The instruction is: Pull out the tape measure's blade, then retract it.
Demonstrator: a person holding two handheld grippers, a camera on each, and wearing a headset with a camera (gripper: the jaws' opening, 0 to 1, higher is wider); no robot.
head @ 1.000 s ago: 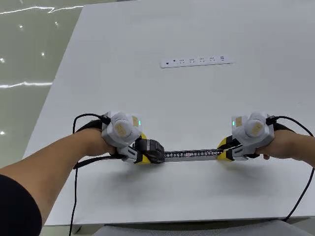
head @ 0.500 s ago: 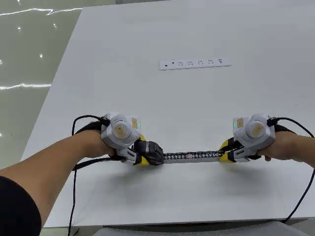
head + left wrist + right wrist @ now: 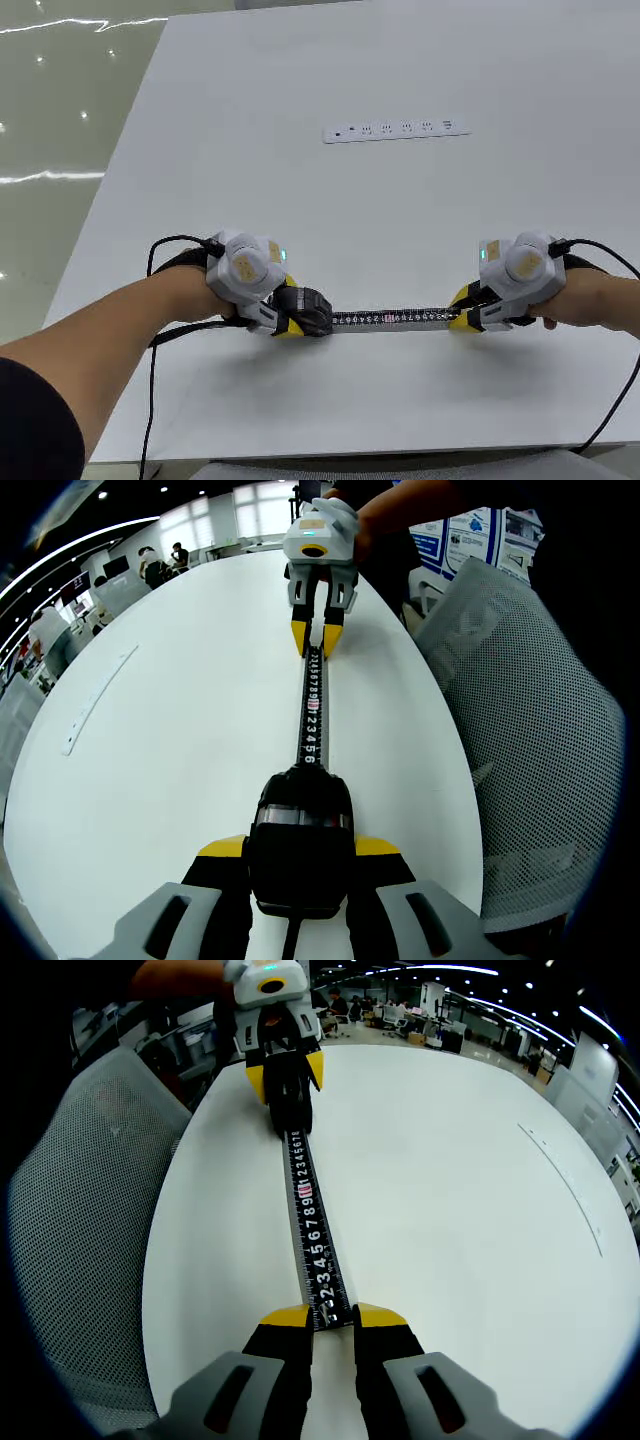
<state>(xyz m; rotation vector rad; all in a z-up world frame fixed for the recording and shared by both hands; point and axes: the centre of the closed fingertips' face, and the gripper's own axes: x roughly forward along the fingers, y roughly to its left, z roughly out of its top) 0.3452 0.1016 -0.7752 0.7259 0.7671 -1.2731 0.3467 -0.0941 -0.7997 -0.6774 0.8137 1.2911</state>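
The black tape measure case (image 3: 303, 309) rests low over the white table (image 3: 400, 60), clamped between the yellow-tipped fingers of my left gripper (image 3: 290, 312). In the left gripper view the case (image 3: 300, 840) sits between the jaws. Its black numbered blade (image 3: 392, 317) runs rightward, stretched flat just above the table, to my right gripper (image 3: 462, 310), which is shut on the blade's end. In the right gripper view the blade (image 3: 312, 1230) leads from my right gripper (image 3: 330, 1317) to the case (image 3: 290, 1095). The left gripper view shows the right gripper (image 3: 319, 638) on the far end of the blade (image 3: 312, 705).
A white power strip (image 3: 396, 130) lies flat further back on the table, well away from the grippers. The table's front edge (image 3: 380, 447) runs close below the blade. Black cables trail from both grippers. A mesh chair (image 3: 520, 730) stands beside the table.
My right gripper has moved a little further right with the blade's end, so slightly more blade shows. The left gripper and case have stayed in place.
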